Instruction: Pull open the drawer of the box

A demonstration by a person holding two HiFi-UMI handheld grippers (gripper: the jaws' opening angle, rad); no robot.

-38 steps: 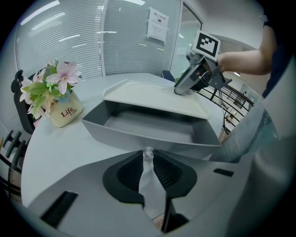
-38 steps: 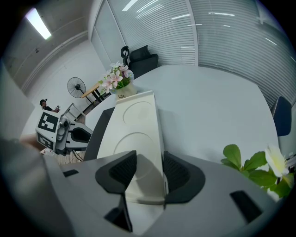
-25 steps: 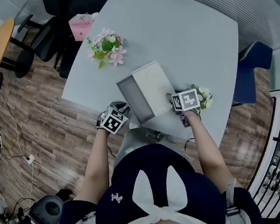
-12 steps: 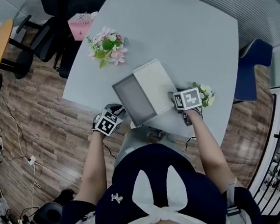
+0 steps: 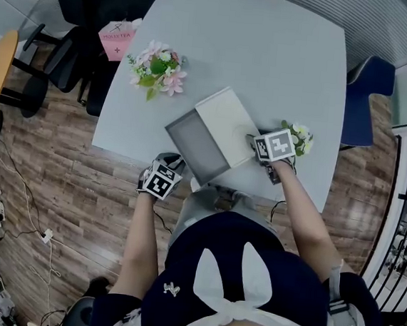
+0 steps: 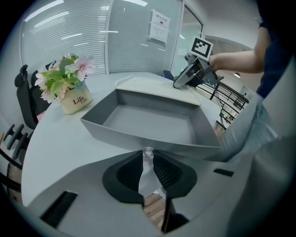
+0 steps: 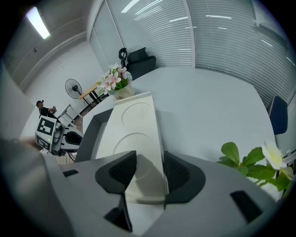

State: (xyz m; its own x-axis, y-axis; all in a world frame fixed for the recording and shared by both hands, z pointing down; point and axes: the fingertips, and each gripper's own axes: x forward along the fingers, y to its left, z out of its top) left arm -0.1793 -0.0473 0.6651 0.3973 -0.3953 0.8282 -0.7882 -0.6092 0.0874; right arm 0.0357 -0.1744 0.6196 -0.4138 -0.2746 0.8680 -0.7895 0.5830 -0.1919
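A white box (image 5: 226,118) lies on the pale grey table (image 5: 271,50), and its grey drawer (image 5: 194,145) stands pulled out toward the near edge, empty inside (image 6: 152,122). My left gripper (image 5: 160,178) sits at the drawer's front. In the left gripper view its jaws (image 6: 148,156) are shut on the small clear knob (image 6: 148,152) of the drawer front. My right gripper (image 5: 273,147) is at the box's right end, and in the right gripper view it (image 7: 149,159) is shut on the end of the white box (image 7: 134,125).
A pot of pink flowers (image 5: 157,68) stands at the table's left (image 6: 69,88). A small green plant (image 5: 299,138) sits just beyond my right gripper (image 7: 259,166). A pink card (image 5: 119,37), black chairs (image 5: 82,11) and a blue chair (image 5: 372,89) surround the table.
The drawer has come a little further out of the box, with my left gripper drawn back toward the table's near edge. The right gripper and box have stayed put.
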